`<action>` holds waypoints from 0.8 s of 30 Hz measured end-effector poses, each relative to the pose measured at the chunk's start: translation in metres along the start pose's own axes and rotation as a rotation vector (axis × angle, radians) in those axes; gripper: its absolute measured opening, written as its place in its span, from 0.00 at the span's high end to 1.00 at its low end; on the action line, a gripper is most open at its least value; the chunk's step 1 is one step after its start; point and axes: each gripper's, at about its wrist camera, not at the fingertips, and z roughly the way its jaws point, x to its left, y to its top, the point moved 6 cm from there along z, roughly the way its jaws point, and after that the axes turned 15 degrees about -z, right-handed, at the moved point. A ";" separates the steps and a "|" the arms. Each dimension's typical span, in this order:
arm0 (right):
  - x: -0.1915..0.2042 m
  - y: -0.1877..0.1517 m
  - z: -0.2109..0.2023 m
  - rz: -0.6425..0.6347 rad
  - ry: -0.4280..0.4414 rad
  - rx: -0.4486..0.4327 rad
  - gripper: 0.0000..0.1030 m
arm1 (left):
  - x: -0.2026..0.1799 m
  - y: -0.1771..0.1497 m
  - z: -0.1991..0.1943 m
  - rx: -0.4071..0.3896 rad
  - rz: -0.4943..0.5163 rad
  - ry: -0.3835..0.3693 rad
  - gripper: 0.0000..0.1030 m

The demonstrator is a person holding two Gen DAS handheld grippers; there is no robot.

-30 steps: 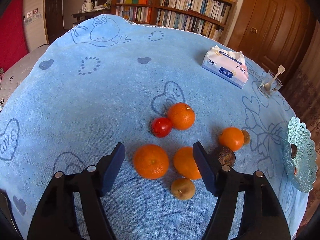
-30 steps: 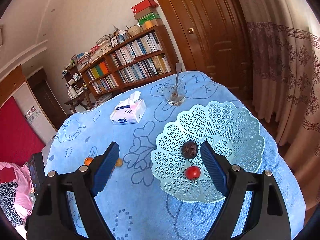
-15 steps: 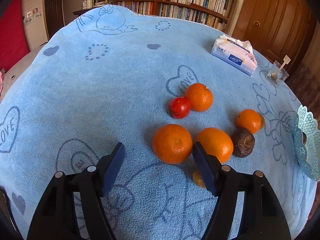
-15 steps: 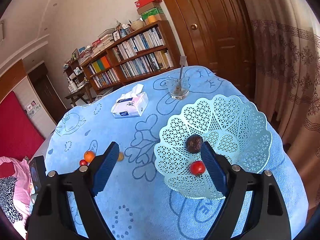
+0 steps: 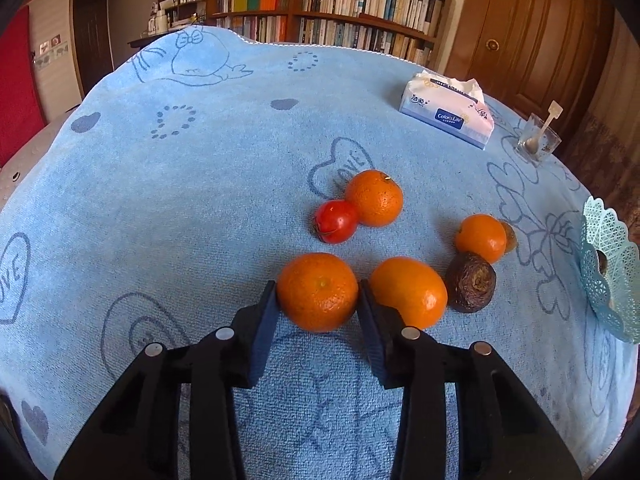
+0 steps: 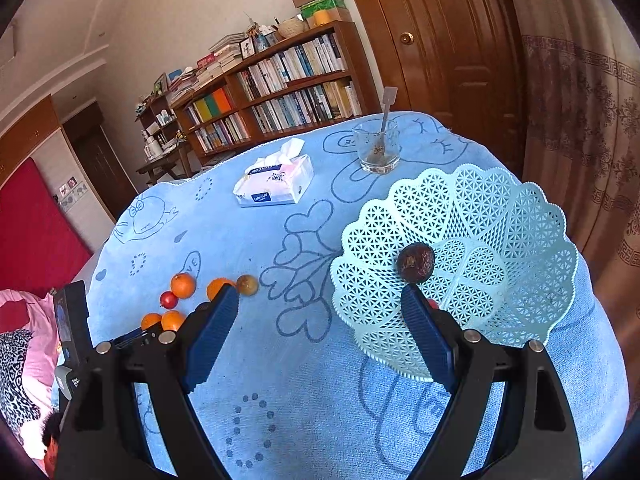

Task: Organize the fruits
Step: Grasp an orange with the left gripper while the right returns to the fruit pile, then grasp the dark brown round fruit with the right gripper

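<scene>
My left gripper (image 5: 318,295) is low over the blue cloth. Its jaws are closing and both pads touch the sides of the nearest orange (image 5: 317,290). A second orange (image 5: 408,292) lies just right of the right finger, with a dark wrinkled fruit (image 5: 471,282) and a smaller orange (image 5: 480,238) beyond it. Farther back lie a red fruit (image 5: 335,221) and another orange (image 5: 374,198). My right gripper (image 6: 320,296) stands open with nothing in it, beside the pale green lattice basket (image 6: 480,208). The basket holds a dark fruit (image 6: 415,262) and a red fruit, mostly hidden behind the right finger.
A tissue pack (image 5: 446,114) and a glass with a spoon (image 5: 536,142) stand at the far right of the round table. The basket's rim (image 5: 608,276) sits at the table's right edge. Bookshelves, a wooden door and a curtain stand behind.
The left jaws have closed in from wide apart onto the nearest orange. The right gripper has sunk a little toward the basket, and its right finger now covers most of the red fruit.
</scene>
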 end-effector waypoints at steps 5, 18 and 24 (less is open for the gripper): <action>0.020 -0.013 0.017 -0.021 0.056 0.059 0.18 | 0.012 0.009 -0.011 -0.055 -0.030 0.014 0.61; 0.083 -0.018 0.073 0.051 0.259 0.245 0.18 | 0.034 0.032 -0.033 -0.157 -0.082 -0.003 0.61; 0.115 -0.008 0.102 0.081 0.305 0.289 0.18 | 0.038 0.037 -0.035 -0.174 -0.112 -0.013 0.61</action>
